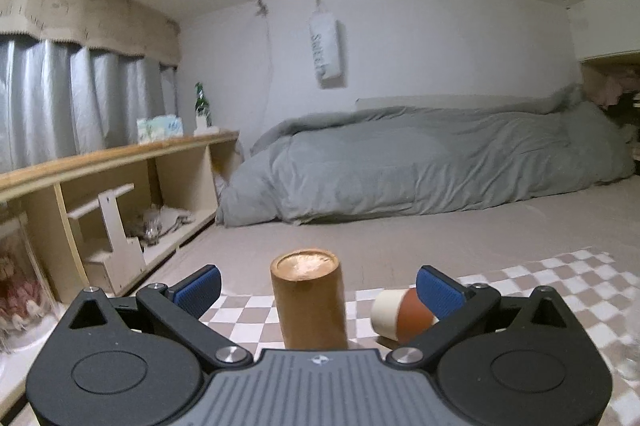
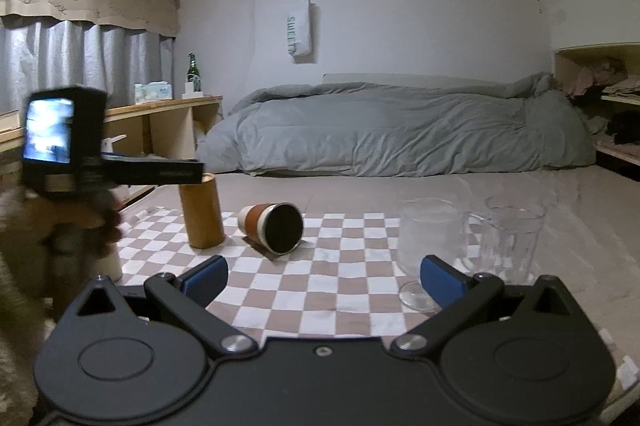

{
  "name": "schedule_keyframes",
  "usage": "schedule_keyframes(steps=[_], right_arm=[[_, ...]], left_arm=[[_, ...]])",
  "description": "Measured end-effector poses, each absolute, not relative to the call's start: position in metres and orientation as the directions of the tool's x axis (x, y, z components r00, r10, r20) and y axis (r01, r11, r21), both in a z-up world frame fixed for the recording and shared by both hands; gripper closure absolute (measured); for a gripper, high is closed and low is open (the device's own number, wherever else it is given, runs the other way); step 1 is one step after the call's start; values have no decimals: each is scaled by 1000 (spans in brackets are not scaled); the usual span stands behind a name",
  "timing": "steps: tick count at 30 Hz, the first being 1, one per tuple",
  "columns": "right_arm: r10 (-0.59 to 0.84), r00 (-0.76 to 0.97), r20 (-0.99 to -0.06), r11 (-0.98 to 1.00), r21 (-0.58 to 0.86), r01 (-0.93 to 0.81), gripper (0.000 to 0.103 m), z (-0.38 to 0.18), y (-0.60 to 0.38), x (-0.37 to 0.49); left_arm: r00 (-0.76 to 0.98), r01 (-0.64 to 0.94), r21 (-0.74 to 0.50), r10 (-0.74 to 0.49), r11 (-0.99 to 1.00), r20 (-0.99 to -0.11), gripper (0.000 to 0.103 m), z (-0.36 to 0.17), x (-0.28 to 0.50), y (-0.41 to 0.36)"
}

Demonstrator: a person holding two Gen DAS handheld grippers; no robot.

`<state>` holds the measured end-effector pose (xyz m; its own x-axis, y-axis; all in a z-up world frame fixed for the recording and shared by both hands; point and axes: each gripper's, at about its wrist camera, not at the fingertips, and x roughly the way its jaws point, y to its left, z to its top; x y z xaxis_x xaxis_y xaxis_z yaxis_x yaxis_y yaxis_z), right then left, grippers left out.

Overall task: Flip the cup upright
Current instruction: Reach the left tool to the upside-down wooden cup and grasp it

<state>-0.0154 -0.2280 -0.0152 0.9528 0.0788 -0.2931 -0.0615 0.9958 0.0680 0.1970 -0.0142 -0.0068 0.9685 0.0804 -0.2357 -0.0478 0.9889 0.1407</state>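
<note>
A cream cup with a rust-brown band [image 2: 272, 226] lies on its side on the checked cloth [image 2: 320, 278], its dark mouth facing me. In the left wrist view the cup [image 1: 400, 312] lies right of a tan bamboo cylinder [image 1: 308, 302], partly behind the right blue pad. My left gripper [image 1: 318, 292] is open, with the cylinder standing between its fingers. It also shows in the right wrist view [image 2: 120, 170], above the cylinder [image 2: 201, 212]. My right gripper [image 2: 324, 278] is open and empty, short of the cup.
Two clear glasses [image 2: 430, 246] [image 2: 512, 238] stand on the cloth at the right. A bed with a grey duvet [image 2: 400, 130] lies behind. A wooden shelf unit [image 1: 120, 194] runs along the left under grey curtains.
</note>
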Motion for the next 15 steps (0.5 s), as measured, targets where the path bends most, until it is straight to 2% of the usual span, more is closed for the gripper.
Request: schedule_keyframes(steps=[4,10,15], right_arm=[[95,950,-299,995,60,-81,0,-15,-225,-13],[108,944,-311,993,71,-90,0,-14,-225,-10],[111,940,-323,992,95,-85,0,-13,-231,-7]], left_arm=[[962,-75,182,119,980,-245,8,-23,231,-16],[951,-111,183,158,977,-267,9,-32,275,-14],[930,-113,180,168,977,-328,16,-37,300,-8]])
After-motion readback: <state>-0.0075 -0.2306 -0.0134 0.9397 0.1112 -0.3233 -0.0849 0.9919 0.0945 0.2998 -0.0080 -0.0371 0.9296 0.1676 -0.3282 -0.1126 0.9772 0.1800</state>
